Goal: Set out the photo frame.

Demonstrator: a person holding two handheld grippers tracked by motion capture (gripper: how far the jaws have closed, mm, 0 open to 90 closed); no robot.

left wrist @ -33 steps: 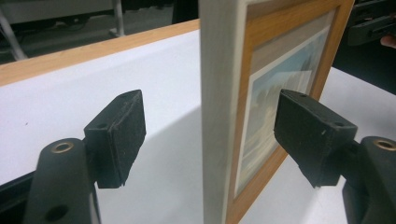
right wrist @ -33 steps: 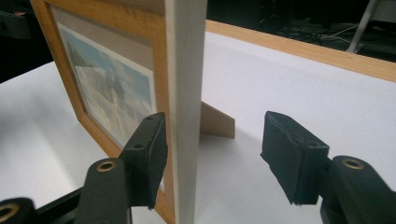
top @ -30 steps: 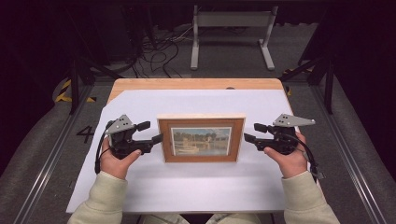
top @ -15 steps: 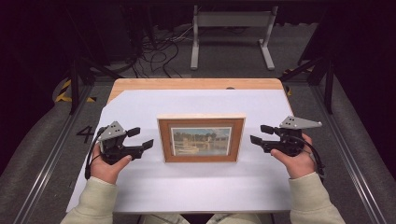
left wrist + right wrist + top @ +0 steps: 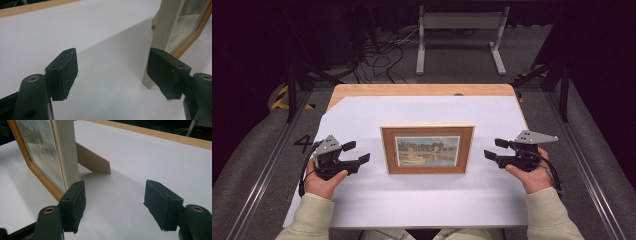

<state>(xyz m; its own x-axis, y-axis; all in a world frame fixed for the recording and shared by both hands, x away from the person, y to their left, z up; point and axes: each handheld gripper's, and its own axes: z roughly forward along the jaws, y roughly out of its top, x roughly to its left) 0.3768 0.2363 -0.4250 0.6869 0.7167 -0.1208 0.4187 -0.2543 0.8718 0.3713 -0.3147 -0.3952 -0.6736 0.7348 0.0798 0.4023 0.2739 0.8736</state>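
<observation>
A wooden picture frame with a landscape print stands upright in the middle of the white sheet, propped by its back stand. My left gripper rests low to the left of the frame, open, a short gap away. In the left gripper view the frame's side edge rises just beyond the right jaw, outside my left gripper. My right gripper is to the frame's right, clear of it. Its jaws have just been opening, and nothing lies between them in the right gripper view, where the frame stands at left.
The white sheet covers most of the wooden table, whose far edge shows bare. On the floor behind stand a grey metal stand and loose cables. Dark rails run along both sides of the table.
Both grippers have drawn sideways away from the frame's side edges and sunk toward the table. The frame stands where it was.
</observation>
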